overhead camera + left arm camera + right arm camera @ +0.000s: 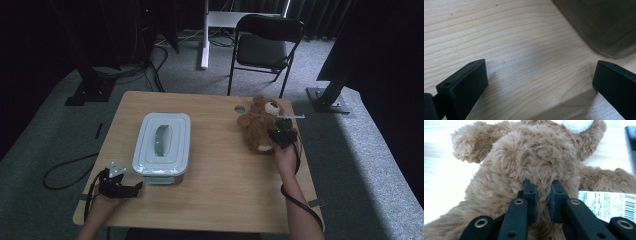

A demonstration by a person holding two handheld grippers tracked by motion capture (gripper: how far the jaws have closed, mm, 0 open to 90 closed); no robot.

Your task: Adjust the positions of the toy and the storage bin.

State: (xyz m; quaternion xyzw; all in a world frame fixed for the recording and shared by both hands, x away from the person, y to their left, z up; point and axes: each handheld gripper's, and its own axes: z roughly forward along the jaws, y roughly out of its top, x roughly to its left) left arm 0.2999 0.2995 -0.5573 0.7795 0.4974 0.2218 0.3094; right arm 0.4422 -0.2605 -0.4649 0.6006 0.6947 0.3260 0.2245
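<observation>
Bear pinched, box lid on – early stage, prob. grab-and-stow.

High view: right tool point(281, 134) sits on the teddy bear point(258, 125) at the bench's point(220, 200) far-right area; bear lies flat on the wood, not lifted. Grey lidded box point(162, 144) stands left of centre, lid on, well apart from bear. Left tool point(131, 189) rests low by the box's near-left corner, touching nothing.
Left gripper view: left tool point(539, 82) jaws spread wide, only bare wood between them; box corner point(604, 27) at top right, near but not gripped.
Right gripper view: right tool point(542, 195) jaws narrow, clamped into the bear's point(529, 162) fur on the body; paper tag point(609, 206) just beside.
Done, by my read: grasp on bear. Left: lift bear, open box, carry over, drop in.
</observation>
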